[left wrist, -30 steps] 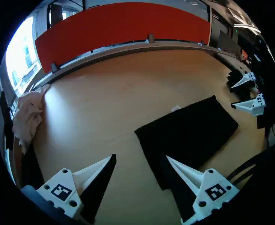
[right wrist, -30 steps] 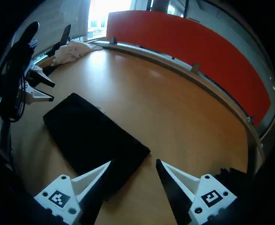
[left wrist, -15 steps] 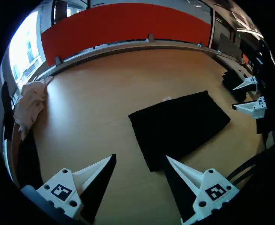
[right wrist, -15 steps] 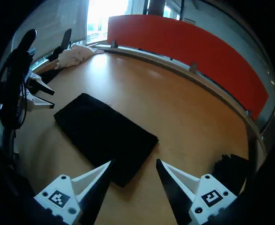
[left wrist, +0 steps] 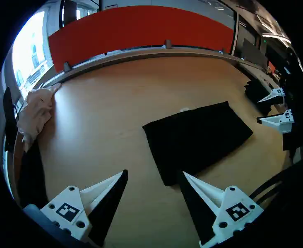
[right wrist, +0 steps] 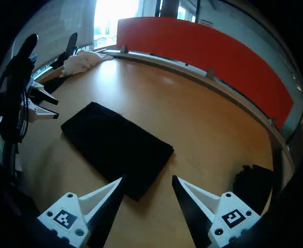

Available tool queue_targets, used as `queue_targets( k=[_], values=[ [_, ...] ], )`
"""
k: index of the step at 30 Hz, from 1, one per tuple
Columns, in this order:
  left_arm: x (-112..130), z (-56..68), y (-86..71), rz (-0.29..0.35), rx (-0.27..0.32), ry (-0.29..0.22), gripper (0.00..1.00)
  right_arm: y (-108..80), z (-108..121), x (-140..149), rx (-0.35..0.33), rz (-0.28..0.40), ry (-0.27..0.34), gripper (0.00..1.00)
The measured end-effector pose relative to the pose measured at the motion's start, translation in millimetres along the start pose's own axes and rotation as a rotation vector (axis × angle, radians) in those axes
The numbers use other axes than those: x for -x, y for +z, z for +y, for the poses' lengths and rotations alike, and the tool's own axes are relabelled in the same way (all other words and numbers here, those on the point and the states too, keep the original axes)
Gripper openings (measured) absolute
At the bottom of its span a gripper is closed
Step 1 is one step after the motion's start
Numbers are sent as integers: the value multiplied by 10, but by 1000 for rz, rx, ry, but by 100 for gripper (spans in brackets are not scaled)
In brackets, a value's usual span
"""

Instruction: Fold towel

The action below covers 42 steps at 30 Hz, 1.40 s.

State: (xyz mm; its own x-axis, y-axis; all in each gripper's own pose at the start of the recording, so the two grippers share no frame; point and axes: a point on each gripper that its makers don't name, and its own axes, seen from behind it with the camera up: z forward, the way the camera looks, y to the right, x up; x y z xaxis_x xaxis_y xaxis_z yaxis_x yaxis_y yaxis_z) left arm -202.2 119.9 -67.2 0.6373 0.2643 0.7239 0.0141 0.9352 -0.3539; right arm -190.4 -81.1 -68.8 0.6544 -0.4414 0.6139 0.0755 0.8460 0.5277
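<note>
- The black towel [left wrist: 197, 138] lay flat on the wooden desk [left wrist: 122, 107] as a folded oblong, near the desk's near edge and well apart from its far edge.
- The left gripper [left wrist: 153, 172] hung over the near edge with its fingers [left wrist: 106, 194] spread apart and nothing between them; its right finger's tip stood over the towel's near corner, though whether it touched the cloth could not be told.
- The right gripper [right wrist: 147, 177] likewise had its fingers wide apart and empty, poised above the towel's other short end.
- In the left gripper view the right gripper's two white fingers showed beyond the towel's far short end, clear of the cloth.
- In the right gripper view the left gripper's fingers showed just beyond the towel's opposite end, also clear of it.
- A red partition [left wrist: 139, 29] ran along the desk's far edge.
- A crumpled pale pink cloth [left wrist: 35, 111] sat at the far left corner of the desk.
- A pile of dark cloth [right wrist: 255, 182] rested at the desk's right edge, apart from the towel.
</note>
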Motion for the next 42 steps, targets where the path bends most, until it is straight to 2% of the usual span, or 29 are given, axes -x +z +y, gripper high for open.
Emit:
queue_targets(
  k=[8, 17, 24, 36, 42],
  values=[
    [87, -72, -92, 7, -35, -37, 87, 25, -49, 24, -19, -8, -20, 83],
    [277, -124, -215, 4, -71, -116, 87, 67, -82, 14, -46, -14, -48, 83],
    [359, -179, -277, 0, -95, -137, 87, 116, -82, 17, -58, -20, -70, 83],
    [470, -261, -408, -5, -125, -169, 87, 228, -120, 328, -94, -85, -93, 83],
    [523, -294, -440, -9, -130, -183, 87, 265, -130, 508, -112, -118, -102, 76]
  ],
)
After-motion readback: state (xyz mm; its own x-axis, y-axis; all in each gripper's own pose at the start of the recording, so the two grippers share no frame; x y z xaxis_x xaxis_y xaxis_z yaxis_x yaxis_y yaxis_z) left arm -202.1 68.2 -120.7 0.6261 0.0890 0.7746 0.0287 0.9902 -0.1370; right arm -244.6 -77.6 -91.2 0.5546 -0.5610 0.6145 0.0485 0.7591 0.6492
